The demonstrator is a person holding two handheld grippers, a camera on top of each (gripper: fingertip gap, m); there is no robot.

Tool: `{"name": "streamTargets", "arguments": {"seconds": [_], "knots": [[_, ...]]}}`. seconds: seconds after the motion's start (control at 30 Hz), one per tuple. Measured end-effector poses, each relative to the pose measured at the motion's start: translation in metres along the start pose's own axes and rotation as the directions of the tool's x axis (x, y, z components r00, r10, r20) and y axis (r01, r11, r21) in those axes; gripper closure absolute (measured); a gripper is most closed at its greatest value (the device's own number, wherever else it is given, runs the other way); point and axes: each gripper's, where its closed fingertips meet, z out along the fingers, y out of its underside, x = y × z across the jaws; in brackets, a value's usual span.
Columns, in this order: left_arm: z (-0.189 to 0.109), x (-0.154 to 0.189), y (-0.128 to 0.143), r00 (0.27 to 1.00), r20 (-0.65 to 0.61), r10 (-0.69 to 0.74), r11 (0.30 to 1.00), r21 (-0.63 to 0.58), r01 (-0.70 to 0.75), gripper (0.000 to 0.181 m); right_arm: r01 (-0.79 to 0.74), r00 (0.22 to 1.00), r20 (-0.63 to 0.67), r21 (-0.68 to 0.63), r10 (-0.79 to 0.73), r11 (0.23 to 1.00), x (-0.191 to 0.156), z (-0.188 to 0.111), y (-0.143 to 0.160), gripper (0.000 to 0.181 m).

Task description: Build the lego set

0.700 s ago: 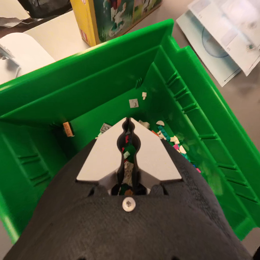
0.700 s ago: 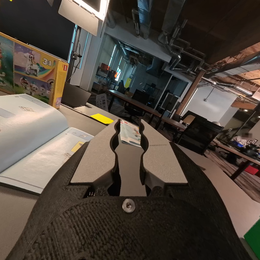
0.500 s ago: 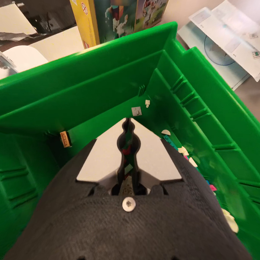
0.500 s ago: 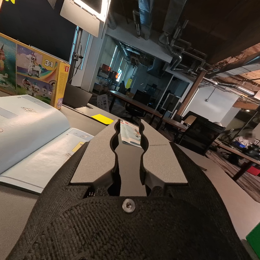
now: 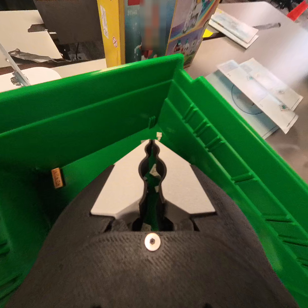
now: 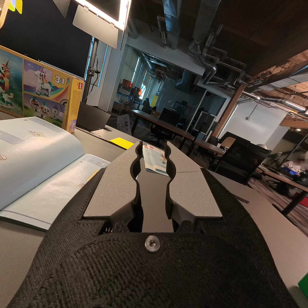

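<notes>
The loose small plastic lego pieces (image 5: 154,171) lie on the floor of the deep green plastic bin (image 5: 100,106), glimpsed under your left tool (image 5: 152,141), whose tips meet with nothing between them. A small orange brick (image 5: 57,178) sits near the bin's far wall. Your right tool (image 6: 154,145) rests spread apart above the grey counter (image 6: 275,225), beside the open pale-blue instruction booklet (image 6: 41,163) and the yellow lego box (image 6: 41,93).

Black-and-grey left gripper (image 5: 152,141) hides most of green plastic bin (image 5: 83,106) floor; loose pieces in finger gap unidentifiable, perhaps bricks. Open pale-blue instruction booklet (image 5: 260,98) motion-blurred.
</notes>
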Motion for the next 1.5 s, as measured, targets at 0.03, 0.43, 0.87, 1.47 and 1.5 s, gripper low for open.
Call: {"name": "streamTargets", "arguments": {"seconds": [0.03,0.43,0.87,1.47,1.5], "knots": [[0.001,0.001,-0.001,1.000,0.007,-0.003,1.000,0.006,0.003,0.181,-0.003,1.000,0.001,0.002,0.003,1.000,0.000,0.000,0.000,0.157],[-0.001,-0.015,-0.005,0.987,0.143,0.079,0.996,0.030,-0.084,0.181,-0.021,0.999,0.043,0.018,0.020,1.000,-0.006,-0.001,-0.003,0.157],[-0.009,-0.017,-0.017,0.967,0.203,0.156,0.982,0.076,-0.174,0.180,-0.021,0.998,0.056,0.021,0.020,1.000,-0.008,-0.001,-0.004,0.157],[-0.038,-0.051,-0.020,0.918,0.382,0.110,0.987,0.065,-0.146,0.170,-0.039,0.996,0.080,0.030,0.037,0.999,-0.010,0.000,-0.005,0.157],[-0.036,-0.051,-0.017,0.917,0.381,0.122,0.988,0.045,-0.150,0.171,-0.041,0.996,0.081,0.030,0.038,0.999,-0.010,0.000,-0.005,0.157]]}}
